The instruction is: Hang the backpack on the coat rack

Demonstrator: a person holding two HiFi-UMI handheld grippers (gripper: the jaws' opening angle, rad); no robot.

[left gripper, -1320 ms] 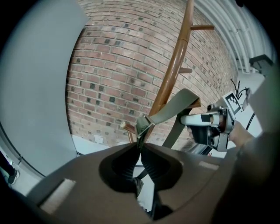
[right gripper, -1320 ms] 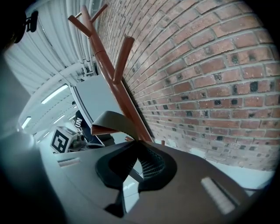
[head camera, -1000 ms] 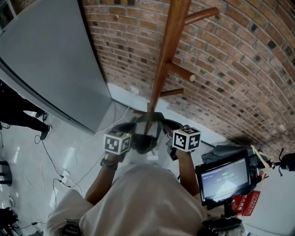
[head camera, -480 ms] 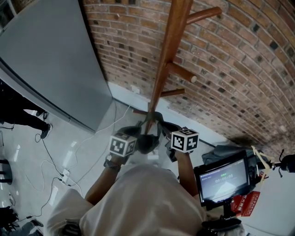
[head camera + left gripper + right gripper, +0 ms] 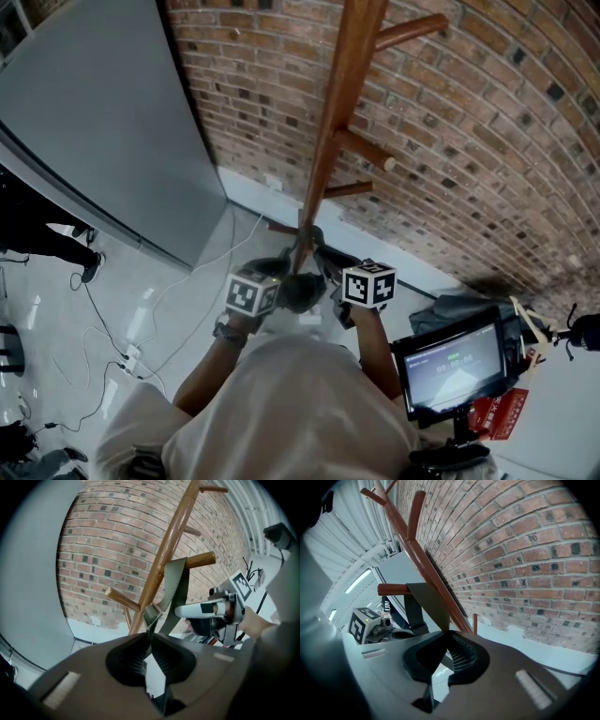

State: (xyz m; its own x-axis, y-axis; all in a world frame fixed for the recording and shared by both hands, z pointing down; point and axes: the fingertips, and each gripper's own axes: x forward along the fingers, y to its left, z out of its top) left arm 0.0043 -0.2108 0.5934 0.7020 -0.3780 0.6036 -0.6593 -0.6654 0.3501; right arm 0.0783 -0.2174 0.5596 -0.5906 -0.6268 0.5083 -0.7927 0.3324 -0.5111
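— Olive webbing in both grips, is it?

— Yes. The left gripper (image 5: 151, 638) is clamped on the strap (image 5: 174, 588). The right gripper (image 5: 444, 638) is pinched tight on the same strap from the other side. Nothing else sits between either pair of jaws.

— And where's the backpack (image 5: 300, 289)?

— Low between the two grippers, close against the pole of the coat rack (image 5: 339, 112). It's a dark lump in the head view.

— Which way does the strap run from the pads?

— Up and away, steeply. From each grip it climbs to one peg (image 5: 199, 559) and drapes over it, so the loop already sits on the peg with its long axis near upright. The hands flank the pole about level, and neither is plainly nearer. I'd judge what's left is to lower until the peg takes the weight, then let go.

— Anything you can't see?

— Most of the bag. The marker cubes and the person's own body cover it from above, and each gripper's housing cuts it off below. Whether the strap is taut I can't tell. The rack's foot is hidden too, and behind everything is the brick wall (image 5: 487, 141).
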